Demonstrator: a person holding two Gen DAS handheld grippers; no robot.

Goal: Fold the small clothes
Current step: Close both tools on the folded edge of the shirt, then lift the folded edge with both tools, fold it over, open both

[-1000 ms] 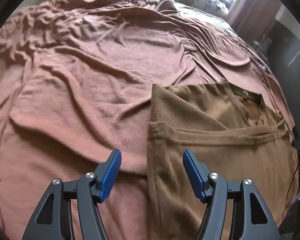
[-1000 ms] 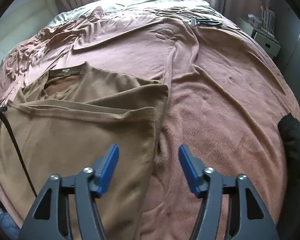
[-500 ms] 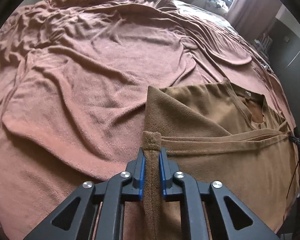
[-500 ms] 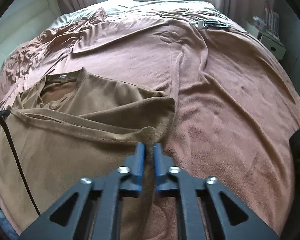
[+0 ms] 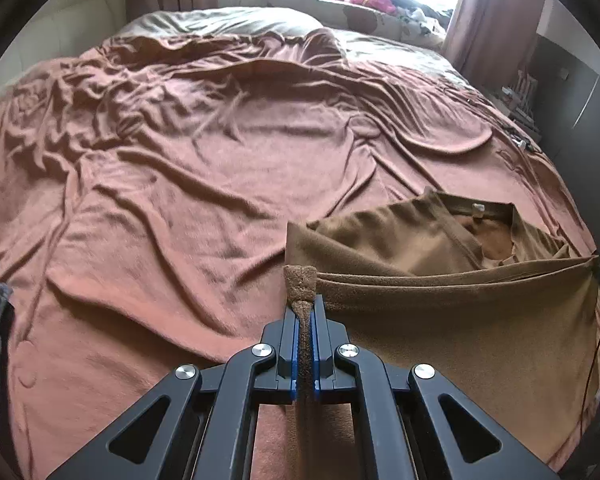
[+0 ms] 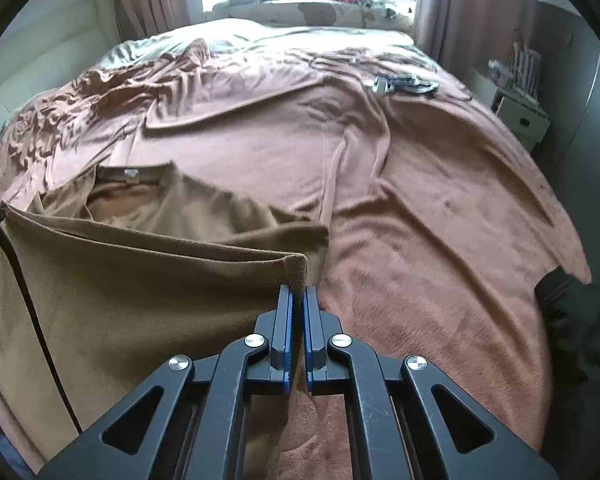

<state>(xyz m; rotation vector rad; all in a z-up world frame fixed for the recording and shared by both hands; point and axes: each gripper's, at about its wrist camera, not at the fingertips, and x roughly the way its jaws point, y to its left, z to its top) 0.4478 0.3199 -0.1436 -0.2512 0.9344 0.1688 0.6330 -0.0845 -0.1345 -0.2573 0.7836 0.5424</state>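
Your left gripper (image 5: 305, 320) has its fingers (image 5: 289, 332) clamped tight on one hem corner of the brown shirt (image 5: 452, 320), with a little nub of fabric poking up just past the blue pads. Your right gripper (image 6: 297, 300) is doing the same on the other hem corner, fingers (image 6: 284, 312) pinched closed with the cloth edge sticking up between them. The hem runs taut between your two grips, raised off the rest of the shirt (image 6: 140, 300), which lies on the bed under it with the collar and its small label facing the far end.

All of it sits on a rumpled rust-pink blanket (image 5: 200, 200) that covers the bed. In the right view there's a dark cable (image 6: 28, 292) running across the shirt's left side, some dark fabric (image 6: 572, 320) at the bed's right edge, and small metal bits (image 6: 404, 84) farther up the blanket. Window and curtains are at the far end.
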